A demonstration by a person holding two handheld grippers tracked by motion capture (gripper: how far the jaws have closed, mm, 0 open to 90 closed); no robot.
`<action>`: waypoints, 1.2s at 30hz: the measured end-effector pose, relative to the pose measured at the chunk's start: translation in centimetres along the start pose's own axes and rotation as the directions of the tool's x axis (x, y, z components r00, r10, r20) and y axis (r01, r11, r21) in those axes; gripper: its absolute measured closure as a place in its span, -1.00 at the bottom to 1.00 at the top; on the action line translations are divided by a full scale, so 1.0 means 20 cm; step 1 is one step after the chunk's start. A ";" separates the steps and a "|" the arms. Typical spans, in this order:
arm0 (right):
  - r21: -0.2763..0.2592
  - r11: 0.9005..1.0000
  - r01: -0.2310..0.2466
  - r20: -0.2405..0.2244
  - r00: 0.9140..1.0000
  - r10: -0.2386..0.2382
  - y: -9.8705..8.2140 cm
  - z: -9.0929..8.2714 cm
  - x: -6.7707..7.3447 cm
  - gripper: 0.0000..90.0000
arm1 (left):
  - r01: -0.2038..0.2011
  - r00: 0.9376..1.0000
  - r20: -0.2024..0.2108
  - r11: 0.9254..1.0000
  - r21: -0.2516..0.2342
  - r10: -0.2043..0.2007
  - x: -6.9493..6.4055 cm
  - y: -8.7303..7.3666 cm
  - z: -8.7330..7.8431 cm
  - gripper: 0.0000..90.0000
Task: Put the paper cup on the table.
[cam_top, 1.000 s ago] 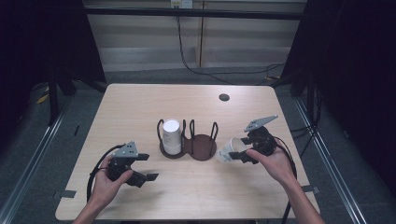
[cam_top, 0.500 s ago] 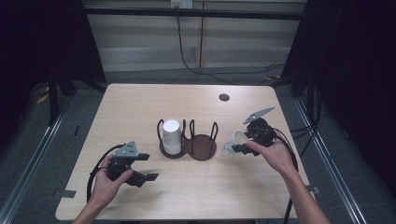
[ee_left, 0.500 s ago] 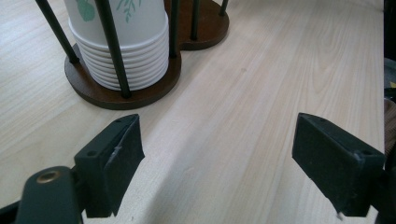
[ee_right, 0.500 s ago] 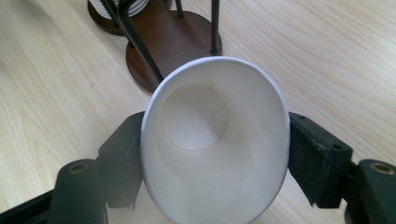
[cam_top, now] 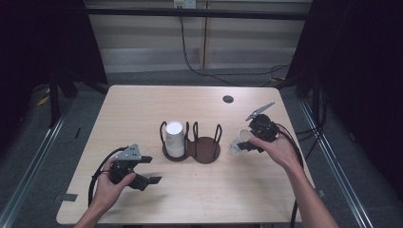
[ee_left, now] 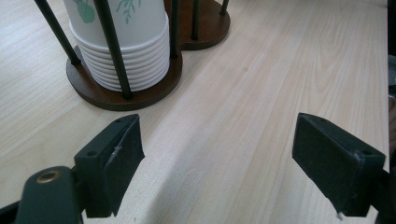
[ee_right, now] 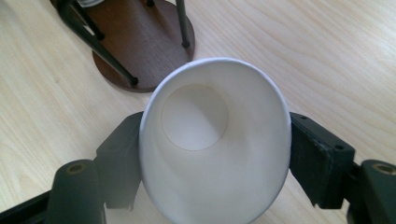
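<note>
The right tool (ee_right: 205, 163) has a single white paper cup (ee_right: 212, 140) between its jaws, which press on the cup's sides so that its rim is squashed to an oval; the mouth faces the camera and the inside is bare. The jaws have just been opening a little, yet the cup sits between them and the pads look to be in contact. In the high view this right tool (cam_top: 247, 142) is right of the rack (cam_top: 206, 151), with the cup (cam_top: 237, 141) tilted and held just above the surface (cam_top: 142, 104).

To do the step well, the grip should stay light: the wall is thin and already deformed, so more squeeze would crease it. I judge that the cup is meant for the empty right bay of the rack, whose brown base (ee_right: 140, 42) lies just beyond the cup. It should be turned so that its axis stands upright, brought over the posts, and lowered between them before release.

The right hand (cam_top: 278, 151) comes in from the near right, wrist bent inward toward the rack. The left tool (cam_top: 149, 170) rests at the near left with jaws wide apart and nothing between them, pointing toward the stack of cups (ee_left: 123, 42) in the left bay. The left hand (cam_top: 111, 183) lies low on the surface.
</note>
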State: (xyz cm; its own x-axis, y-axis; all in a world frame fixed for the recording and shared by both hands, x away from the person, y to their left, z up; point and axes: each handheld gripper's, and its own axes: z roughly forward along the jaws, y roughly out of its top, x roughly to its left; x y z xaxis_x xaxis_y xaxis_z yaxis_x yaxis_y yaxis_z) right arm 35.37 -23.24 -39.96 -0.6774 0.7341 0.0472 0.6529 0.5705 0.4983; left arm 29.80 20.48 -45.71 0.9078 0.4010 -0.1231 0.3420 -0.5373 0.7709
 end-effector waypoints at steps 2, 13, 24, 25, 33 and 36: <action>0.002 1.000 0.005 -0.002 1.000 -0.005 0.00 0.01 -0.01 -0.43 | -0.001 1.000 -0.001 1.000 0.000 0.001 0.00 0.00 0.00 -0.64; 0.078 0.997 0.019 0.035 0.999 -0.022 0.04 0.06 -0.02 -0.44 | -0.007 1.000 0.005 1.000 0.014 0.007 -0.01 0.01 0.02 -0.64; 0.127 0.991 0.035 0.055 0.998 -0.042 0.06 0.13 -0.01 -0.44 | -0.001 1.000 0.007 1.000 0.017 0.001 -0.01 0.00 0.02 -0.64; 0.124 0.992 0.033 0.059 0.997 -0.041 0.06 0.14 -0.01 -0.44 | -0.001 1.000 0.004 1.000 0.020 0.000 -0.01 0.00 0.03 -0.64; 0.125 0.991 0.038 0.067 0.997 -0.046 0.07 0.16 -0.01 -0.50 | -0.012 1.000 0.007 0.999 0.035 0.012 -0.01 0.00 0.03 -0.64; 0.123 0.992 0.030 0.064 0.997 -0.039 0.08 0.17 0.00 -0.52 | -0.007 1.000 0.009 0.999 0.031 0.007 -0.01 0.00 0.02 -0.64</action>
State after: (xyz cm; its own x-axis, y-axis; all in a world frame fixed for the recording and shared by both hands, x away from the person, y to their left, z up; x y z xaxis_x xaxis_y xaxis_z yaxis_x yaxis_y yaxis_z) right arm 37.56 -21.14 -42.14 -0.6789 0.7337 -0.0279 0.6686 0.6334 0.3895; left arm 29.73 20.02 -45.99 0.9122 0.3908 -0.1231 0.3427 -0.5632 0.7519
